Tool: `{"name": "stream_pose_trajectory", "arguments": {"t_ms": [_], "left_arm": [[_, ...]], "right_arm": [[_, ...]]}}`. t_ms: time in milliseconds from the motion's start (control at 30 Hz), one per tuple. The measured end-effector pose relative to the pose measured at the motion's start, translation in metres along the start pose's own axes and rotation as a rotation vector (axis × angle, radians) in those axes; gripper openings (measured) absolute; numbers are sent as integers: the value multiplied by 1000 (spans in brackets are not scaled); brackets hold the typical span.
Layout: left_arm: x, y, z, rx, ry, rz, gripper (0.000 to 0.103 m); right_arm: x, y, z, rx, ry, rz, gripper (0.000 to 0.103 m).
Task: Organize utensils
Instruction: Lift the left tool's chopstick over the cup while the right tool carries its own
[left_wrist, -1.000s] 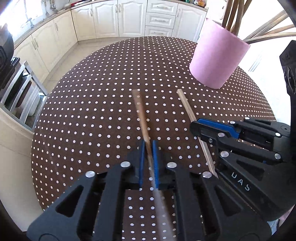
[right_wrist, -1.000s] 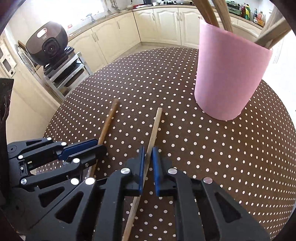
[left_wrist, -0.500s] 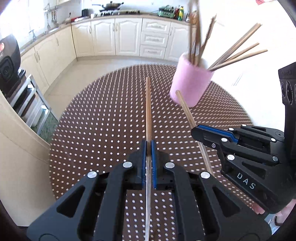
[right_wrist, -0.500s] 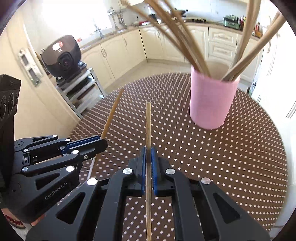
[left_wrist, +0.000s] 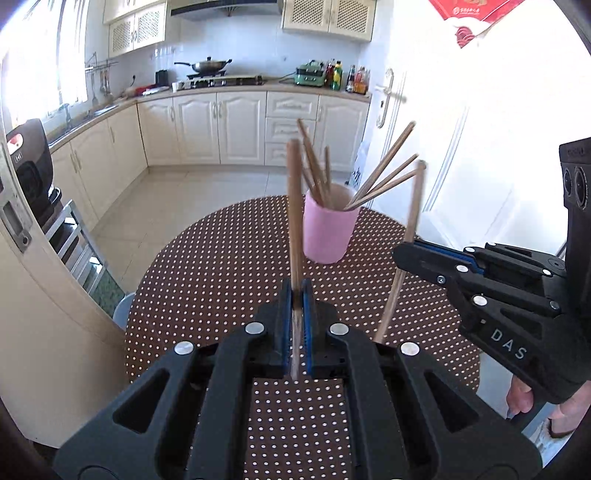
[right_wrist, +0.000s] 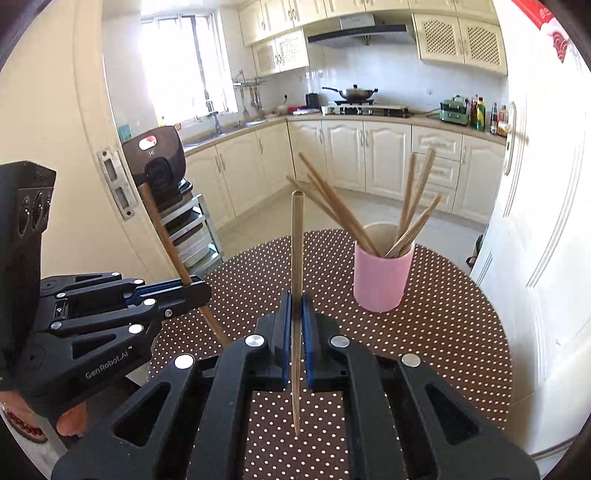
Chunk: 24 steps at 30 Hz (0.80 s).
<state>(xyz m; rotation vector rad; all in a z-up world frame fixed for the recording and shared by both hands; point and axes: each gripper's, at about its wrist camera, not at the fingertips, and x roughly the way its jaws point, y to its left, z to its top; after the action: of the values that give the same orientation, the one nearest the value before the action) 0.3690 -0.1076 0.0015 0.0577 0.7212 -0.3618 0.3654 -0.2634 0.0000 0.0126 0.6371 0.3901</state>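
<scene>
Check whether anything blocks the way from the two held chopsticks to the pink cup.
Nothing visible stands on the dotted table between either held wooden chopstick and the pink cylindrical cup. Only the chopsticks already in it, fanning outward, crowd its mouth.

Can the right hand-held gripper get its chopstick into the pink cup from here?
Probably yes. The right hand-held gripper holds its chopstick above the table, and nothing stands between it and the pink cup.

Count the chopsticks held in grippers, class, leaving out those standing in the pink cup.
2. A darker chopstick is clamped in the left gripper; a paler chopstick is clamped in the right gripper. Both point upward above the dotted table.
</scene>
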Motion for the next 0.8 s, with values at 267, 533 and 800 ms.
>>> {"name": "stream_pose_trajectory", "arguments": {"t_ms": [267,533,800], "left_arm": [[-13,-14,9,-2,-69,-13,6],[-6,-28,44,0,-125,-45,5],[10,-49,86,-4,-219,-9,5]], "right_arm": [[-32,-16,6,-13,-91,-43,4],[-48,-50,24,11,-187,-123,4],[-50,-75,40,-8,-318,-228,4]]}}
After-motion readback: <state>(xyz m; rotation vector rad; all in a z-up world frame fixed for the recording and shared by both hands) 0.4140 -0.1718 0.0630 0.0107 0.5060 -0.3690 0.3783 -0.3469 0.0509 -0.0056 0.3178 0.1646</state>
